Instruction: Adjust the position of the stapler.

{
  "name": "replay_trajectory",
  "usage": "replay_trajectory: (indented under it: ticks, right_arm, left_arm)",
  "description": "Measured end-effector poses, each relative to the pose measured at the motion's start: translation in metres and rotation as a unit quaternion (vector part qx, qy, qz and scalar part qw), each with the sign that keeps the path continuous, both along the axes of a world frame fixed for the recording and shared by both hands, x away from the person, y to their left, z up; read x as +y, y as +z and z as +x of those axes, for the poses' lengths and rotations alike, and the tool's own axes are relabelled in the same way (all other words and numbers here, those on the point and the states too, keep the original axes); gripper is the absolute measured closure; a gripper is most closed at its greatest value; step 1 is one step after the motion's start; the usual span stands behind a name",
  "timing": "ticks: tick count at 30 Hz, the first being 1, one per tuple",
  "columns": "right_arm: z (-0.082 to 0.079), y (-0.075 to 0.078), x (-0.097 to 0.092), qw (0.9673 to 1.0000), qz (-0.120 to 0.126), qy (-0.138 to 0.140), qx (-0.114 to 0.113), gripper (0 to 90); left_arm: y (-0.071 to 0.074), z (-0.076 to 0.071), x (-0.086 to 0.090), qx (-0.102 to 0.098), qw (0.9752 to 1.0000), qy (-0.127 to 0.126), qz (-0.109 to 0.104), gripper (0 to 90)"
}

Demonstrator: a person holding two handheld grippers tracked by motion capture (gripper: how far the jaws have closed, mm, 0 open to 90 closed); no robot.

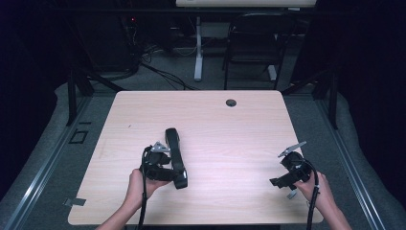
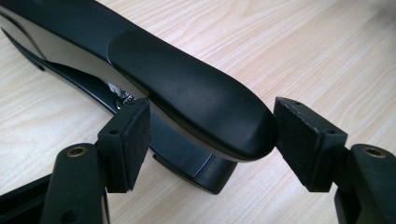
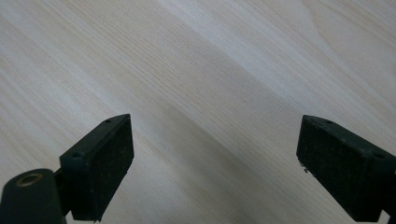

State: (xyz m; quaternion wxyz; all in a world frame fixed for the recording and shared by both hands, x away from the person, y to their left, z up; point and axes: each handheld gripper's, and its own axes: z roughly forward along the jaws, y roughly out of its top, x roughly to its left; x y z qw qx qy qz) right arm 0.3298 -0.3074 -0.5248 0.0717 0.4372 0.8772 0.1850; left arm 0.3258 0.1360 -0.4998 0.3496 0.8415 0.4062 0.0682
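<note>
A long black stapler point(image 1: 174, 155) lies on the pale wood table point(image 1: 225, 124), running from the middle toward the front. My left gripper point(image 1: 173, 175) reaches its near end from the left. In the left gripper view the stapler's rounded top point(image 2: 187, 88) sits between the two pads point(image 2: 135, 140), which flank it closely without clearly pressing; I read the jaws as open. My right gripper point(image 1: 279, 181) is held low at the table's front right. It is open point(image 3: 215, 163) over bare wood with nothing between its pads point(image 3: 105, 168).
A round cable hole point(image 1: 231, 102) sits near the table's far edge. Beyond the table stand a dark chair point(image 1: 253, 38) and a white desk leg point(image 1: 197, 52) among floor cables. Both forearms come in over the front edge.
</note>
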Motion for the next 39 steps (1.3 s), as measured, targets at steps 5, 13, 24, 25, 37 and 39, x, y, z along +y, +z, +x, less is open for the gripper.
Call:
replay_trajectory:
  ticks: [5,13,24,25,37,39]
  right_arm:
    - [0.0,-0.001,0.001,1.0,0.006,-0.003,0.002,10.7]
    - [0.0,0.0,0.0,1.0,0.002,0.0,0.003,10.7]
    - [0.001,-0.001,0.002,0.9999,0.01,-0.003,0.004,10.7]
    - [0.001,-0.001,0.002,0.9999,0.009,-0.001,0.006,10.7]
    - [0.002,0.0,0.005,0.9998,0.019,-0.001,0.006,10.9]
    - [0.002,0.0,0.006,0.9998,0.017,-0.002,0.005,10.9]
  left_arm:
    - [0.001,0.0,-0.007,-0.011,0.9999,-0.008,0.0,29.9]
    - [0.001,0.0,-0.003,0.007,1.0,0.003,0.0,30.4]
    - [0.0,-0.002,-0.009,0.002,0.9998,0.019,-0.007,31.4]
    - [-0.001,-0.003,-0.011,0.001,0.9997,0.024,-0.008,31.6]
    - [-0.002,-0.001,-0.016,0.004,0.9993,0.032,-0.016,31.5]
    - [-0.002,-0.001,-0.017,0.003,0.9994,0.032,-0.016,31.4]
